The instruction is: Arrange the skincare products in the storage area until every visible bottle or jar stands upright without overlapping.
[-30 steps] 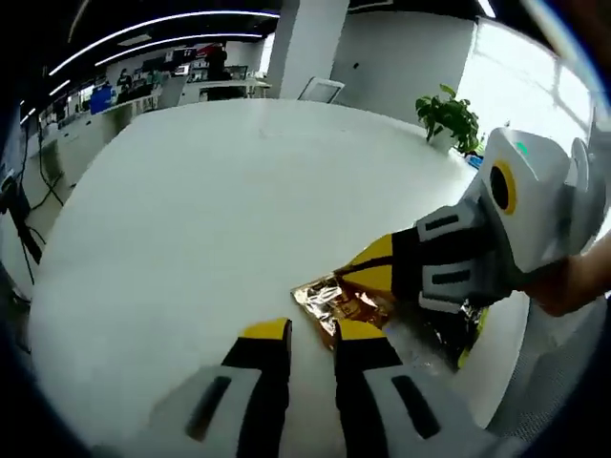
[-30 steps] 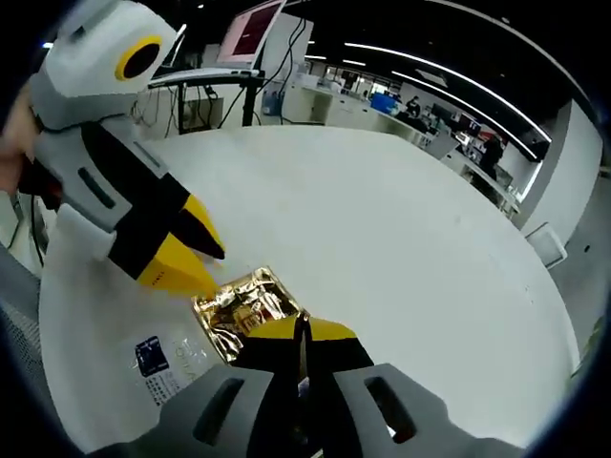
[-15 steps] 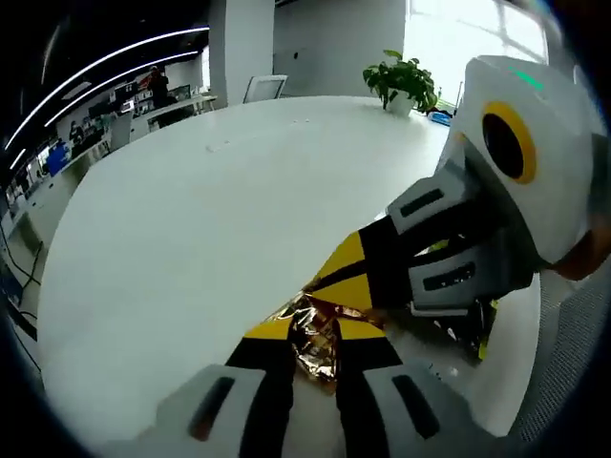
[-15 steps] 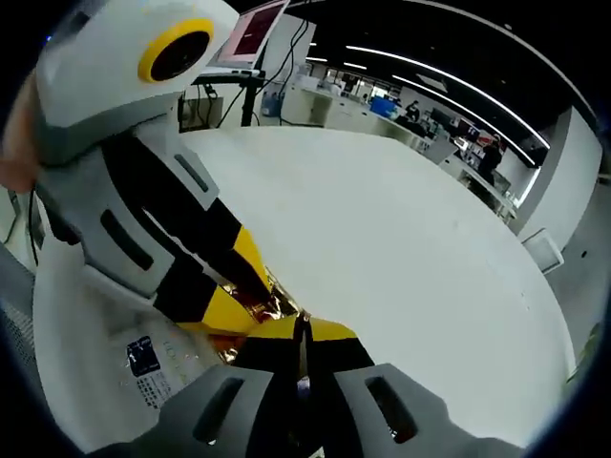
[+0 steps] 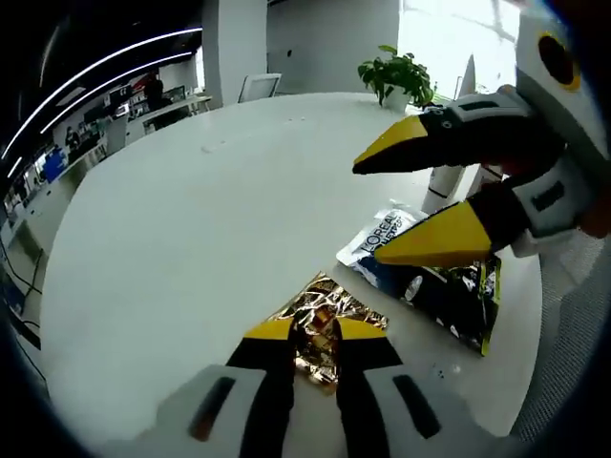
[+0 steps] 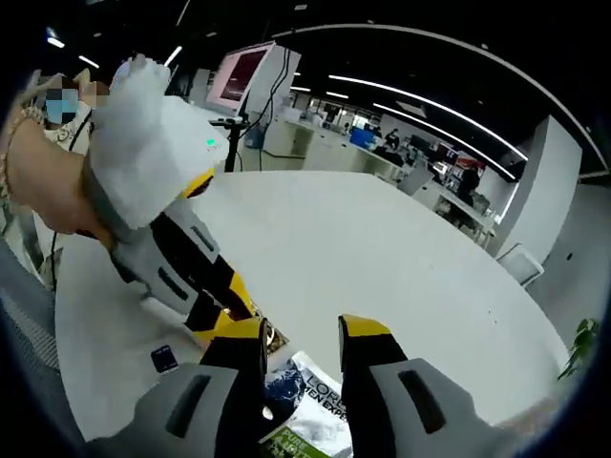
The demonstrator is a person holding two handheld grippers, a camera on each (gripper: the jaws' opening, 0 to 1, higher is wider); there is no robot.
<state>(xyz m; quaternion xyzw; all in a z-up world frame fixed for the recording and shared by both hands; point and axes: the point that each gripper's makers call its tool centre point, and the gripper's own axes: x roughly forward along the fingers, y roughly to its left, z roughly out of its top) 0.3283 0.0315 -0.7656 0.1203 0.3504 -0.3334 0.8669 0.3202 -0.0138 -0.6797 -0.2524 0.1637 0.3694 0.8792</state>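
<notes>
In the left gripper view, the left gripper (image 5: pixel 305 329) sat low over the white counter (image 5: pixel 191 219), its yellow-tipped jaws closed in on the near edge of a crinkled gold foil sachet (image 5: pixel 325 310) lying flat there; the foil ran between the tips, so they looked clamped on it. Just right of the sachet lay a dark flat packet (image 5: pixel 430 286) with white lettering and a yellow-green edge, also flat on the counter (its far corner touched or slightly overlapped the sachet's right side, though which lay on top was hard to tell). The right gripper (image 5: pixel 420 200) hung above that packet, raised off it, jaws wide apart and holding nothing. Farther right, near the counter's edge, stood two white bottles (image 5: pixel 444 181), partly hidden behind the right gripper. A potted plant (image 5: pixel 396 76) stood at the far side.

In the right gripper view, the right gripper (image 6: pixel 301 334) showed its jaws spread, with the dark packet (image 6: pixel 305 401) below them and the left gripper (image 6: pixel 229 301) down at the counter (image 6: pixel 382 258), held by a hand (image 6: pixel 48 181).
</notes>
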